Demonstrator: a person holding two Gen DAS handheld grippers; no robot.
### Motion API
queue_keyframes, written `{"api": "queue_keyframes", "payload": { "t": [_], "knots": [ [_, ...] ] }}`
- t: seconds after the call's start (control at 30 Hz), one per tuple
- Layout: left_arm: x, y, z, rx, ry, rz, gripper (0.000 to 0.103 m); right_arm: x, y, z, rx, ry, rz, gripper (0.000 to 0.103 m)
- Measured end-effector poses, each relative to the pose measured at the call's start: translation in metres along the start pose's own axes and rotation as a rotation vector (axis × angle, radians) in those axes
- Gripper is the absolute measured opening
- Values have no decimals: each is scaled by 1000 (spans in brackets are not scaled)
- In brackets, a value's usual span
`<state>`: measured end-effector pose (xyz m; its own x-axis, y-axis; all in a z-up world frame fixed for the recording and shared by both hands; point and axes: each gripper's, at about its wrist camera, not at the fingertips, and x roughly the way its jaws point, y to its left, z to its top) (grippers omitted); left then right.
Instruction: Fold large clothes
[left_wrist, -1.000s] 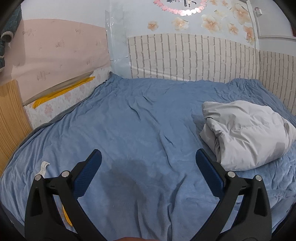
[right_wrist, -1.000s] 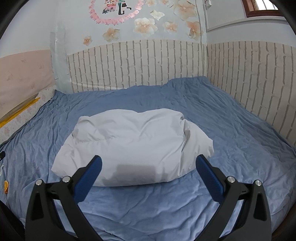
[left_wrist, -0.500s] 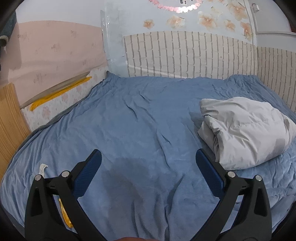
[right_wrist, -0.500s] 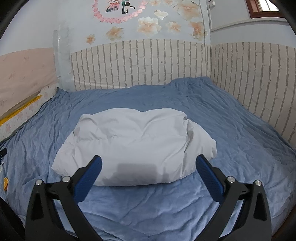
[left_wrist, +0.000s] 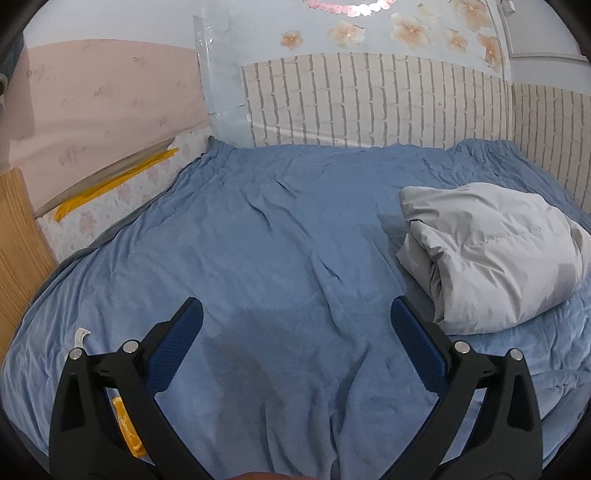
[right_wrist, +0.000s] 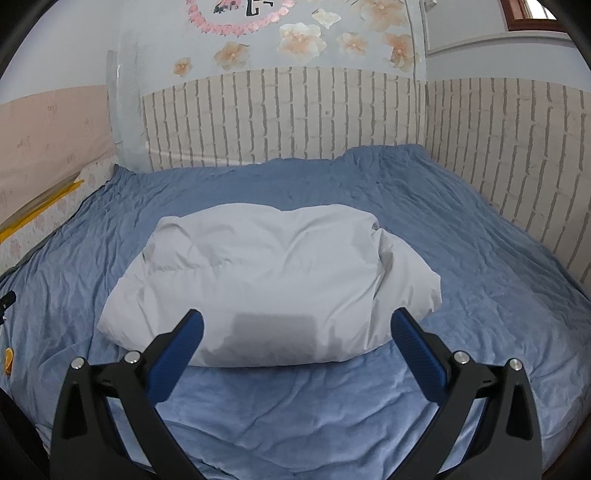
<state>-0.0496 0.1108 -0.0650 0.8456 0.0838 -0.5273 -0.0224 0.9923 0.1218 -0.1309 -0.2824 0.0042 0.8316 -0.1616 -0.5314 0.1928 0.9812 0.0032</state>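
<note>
We've got a wide bed covered in a wrinkly blue plush sheet (left_wrist: 280, 229), pushed up against walls with faux-brick panelling. On it sits a puffy light-grey quilted garment folded into a chunky bundle (right_wrist: 266, 280), over toward the right-hand wall in the left wrist view (left_wrist: 495, 254). Near the bed's left front edge there's a small white fabric tag (left_wrist: 80, 336) and a little orange piece (left_wrist: 127, 428) lying on the sheet.
</note>
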Motion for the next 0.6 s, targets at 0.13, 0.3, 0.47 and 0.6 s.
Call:
{"api": "queue_keyframes", "payload": {
  "t": [0.13, 0.3, 0.47, 0.6],
  "knots": [
    [2, -3, -2, 12, 5, 0, 100, 2, 1, 0, -1, 1, 3, 101],
    [3, -5, -1, 21, 6, 2, 100, 4, 1, 0, -5, 1, 4, 101],
    [9, -9, -1, 36, 19, -8, 100, 6, 2, 1, -7, 3, 8, 101],
    [12, -8, 0, 26, 22, -13, 100, 7, 3, 1, -10, 4, 9, 101]
  ]
}}
